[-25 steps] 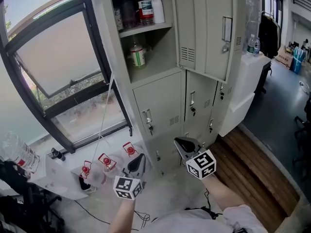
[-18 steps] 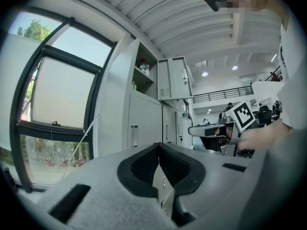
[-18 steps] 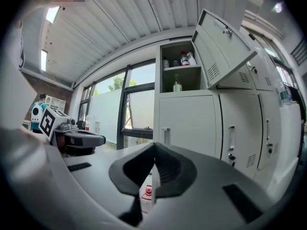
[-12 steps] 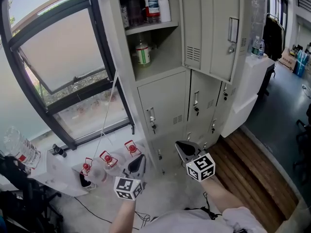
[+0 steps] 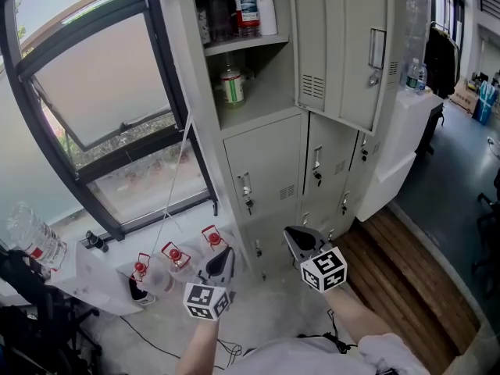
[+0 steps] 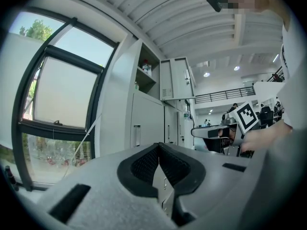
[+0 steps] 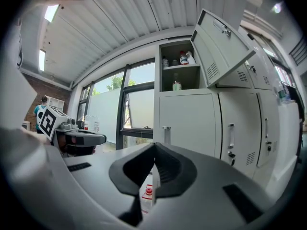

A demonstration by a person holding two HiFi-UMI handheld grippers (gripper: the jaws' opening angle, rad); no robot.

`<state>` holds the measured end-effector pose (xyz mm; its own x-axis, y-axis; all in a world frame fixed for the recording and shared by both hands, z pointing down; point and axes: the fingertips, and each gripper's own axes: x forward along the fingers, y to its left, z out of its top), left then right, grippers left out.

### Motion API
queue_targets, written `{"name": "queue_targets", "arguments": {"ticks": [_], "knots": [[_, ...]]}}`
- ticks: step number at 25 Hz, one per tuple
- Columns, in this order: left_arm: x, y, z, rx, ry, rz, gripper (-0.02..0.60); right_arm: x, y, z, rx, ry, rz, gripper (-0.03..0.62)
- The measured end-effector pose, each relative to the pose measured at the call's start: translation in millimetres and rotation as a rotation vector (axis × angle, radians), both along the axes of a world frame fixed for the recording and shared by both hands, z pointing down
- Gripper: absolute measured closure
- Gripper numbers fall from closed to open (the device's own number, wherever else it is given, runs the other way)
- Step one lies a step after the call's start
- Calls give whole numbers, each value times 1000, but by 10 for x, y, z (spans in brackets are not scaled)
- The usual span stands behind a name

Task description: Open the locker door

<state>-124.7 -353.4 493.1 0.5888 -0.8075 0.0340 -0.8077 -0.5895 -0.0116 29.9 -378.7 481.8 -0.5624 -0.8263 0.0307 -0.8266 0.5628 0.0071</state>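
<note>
Hovering low above the floor: left tongs (image 5: pixel 223 253), pads meeting on nothing; right tongs (image 5: pixel 296 233), likewise closed and empty, both pointing at the cabinet's foot. Item ahead: tall pale-grey metal locker cabinet (image 5: pixel 269 209), standing beside the dark-framed window (image 5: pixel 94 92). Its upper grey door (image 5: pixel 340 45) is already hanging swung open to the right, well above both tongs, baring shelves carrying plastic bottles (image 5: pixel 247 10). Below it, a closed grey door (image 5: pixel 269 162) is showing an upright handle (image 5: pixel 245 187) near its left edge, lying up and ahead of the tongs, the left pair probably sitting slightly nearer. Red-capped clear containers (image 5: pixel 173 255) are resting just left of the left tongs.
</note>
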Motion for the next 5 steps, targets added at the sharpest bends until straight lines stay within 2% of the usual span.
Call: {"name": "queue_targets", "arguments": {"ticks": [5], "knots": [[-3, 12, -4, -2, 2, 1, 572, -10, 7, 10, 1, 4, 0, 580]]}}
